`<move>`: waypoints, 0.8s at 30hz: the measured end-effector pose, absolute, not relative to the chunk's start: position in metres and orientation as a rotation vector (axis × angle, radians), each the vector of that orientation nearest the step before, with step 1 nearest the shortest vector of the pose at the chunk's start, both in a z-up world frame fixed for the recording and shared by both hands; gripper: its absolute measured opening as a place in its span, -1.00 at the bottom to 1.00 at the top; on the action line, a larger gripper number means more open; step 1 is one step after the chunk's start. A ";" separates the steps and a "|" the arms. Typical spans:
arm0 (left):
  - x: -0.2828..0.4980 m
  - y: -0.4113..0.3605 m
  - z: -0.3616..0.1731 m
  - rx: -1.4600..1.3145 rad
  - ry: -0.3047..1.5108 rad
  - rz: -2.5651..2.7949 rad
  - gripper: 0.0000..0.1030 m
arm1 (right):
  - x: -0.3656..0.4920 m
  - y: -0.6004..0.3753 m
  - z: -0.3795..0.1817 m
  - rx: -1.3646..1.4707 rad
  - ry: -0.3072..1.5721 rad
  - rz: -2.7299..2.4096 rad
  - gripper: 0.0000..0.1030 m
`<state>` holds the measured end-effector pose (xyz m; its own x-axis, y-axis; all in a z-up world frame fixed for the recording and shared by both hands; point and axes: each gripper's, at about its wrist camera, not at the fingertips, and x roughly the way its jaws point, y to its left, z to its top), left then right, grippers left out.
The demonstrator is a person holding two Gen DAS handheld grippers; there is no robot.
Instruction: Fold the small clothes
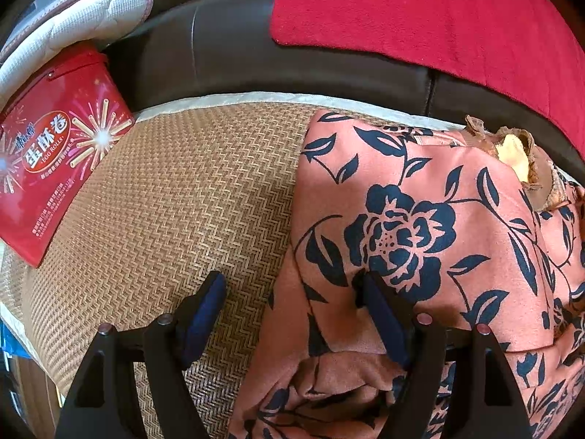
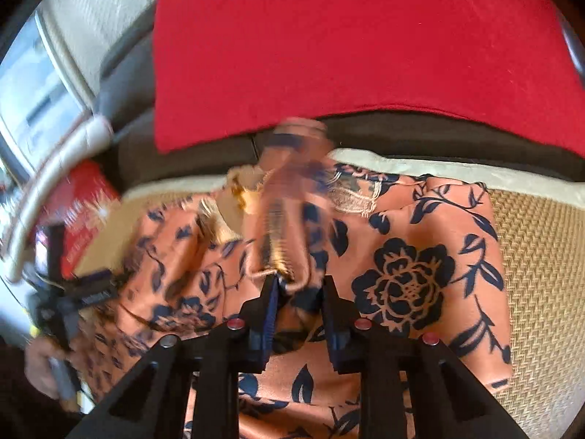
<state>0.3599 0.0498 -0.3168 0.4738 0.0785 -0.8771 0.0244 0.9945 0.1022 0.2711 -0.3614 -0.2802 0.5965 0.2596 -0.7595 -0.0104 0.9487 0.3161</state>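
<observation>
Fabric of the salmon floral garment (image 1: 409, 226) lies on the woven mat (image 1: 175, 197), the left gripper (image 1: 292, 292) spread wide over its edge, the right gripper (image 2: 298, 285) pinching a lifted fold.

Both wrist views look steeply down, close — sharing the floral garment (image 1: 409, 226) (image 2: 402, 278) (right view blurred).

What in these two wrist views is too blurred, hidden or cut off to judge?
- Right wrist view: the cloth strip at the right gripper is motion-blurred; grip unclear.
- Right wrist view: the left gripper is smeared.
- Left wrist view: the floral garment runs off the right and bottom edges.
- Left wrist view: the snack box is cut off.
</observation>
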 end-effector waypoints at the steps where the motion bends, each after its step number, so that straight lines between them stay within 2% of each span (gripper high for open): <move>1: 0.360 0.049 -0.317 0.109 1.075 0.035 0.53 | 0.270 -0.363 -0.278 0.292 0.910 0.161 -0.51; 7: 0.360 0.052 -0.318 0.103 1.076 0.021 0.53 | 0.269 -0.386 -0.290 0.333 0.985 0.056 -0.51; 16: 0.357 0.053 -0.315 0.129 1.063 0.025 0.53 | 0.242 -0.461 -0.276 0.501 0.913 -0.079 -0.51; 17: 0.357 0.052 -0.315 0.136 1.059 0.029 0.53 | 0.239 -0.467 -0.275 0.565 0.897 -0.046 -0.45; 19: 0.355 0.049 -0.314 0.153 1.050 0.043 0.53 | 0.241 -0.468 -0.273 0.632 0.894 0.025 -0.45; 21: 0.352 0.045 -0.308 0.167 1.022 0.061 0.53 | 0.243 -0.465 -0.267 0.637 0.884 0.037 -0.07; 22: 0.349 0.040 -0.304 0.179 0.996 0.070 0.53 | 0.244 -0.464 -0.267 0.645 0.887 0.038 0.59; 23: 0.346 0.038 -0.297 0.189 0.961 0.074 0.53 | 0.244 -0.465 -0.268 0.665 0.885 0.029 0.70; 24: 0.343 0.037 -0.292 0.191 0.934 0.074 0.53 | 0.245 -0.465 -0.269 0.688 0.863 0.020 0.70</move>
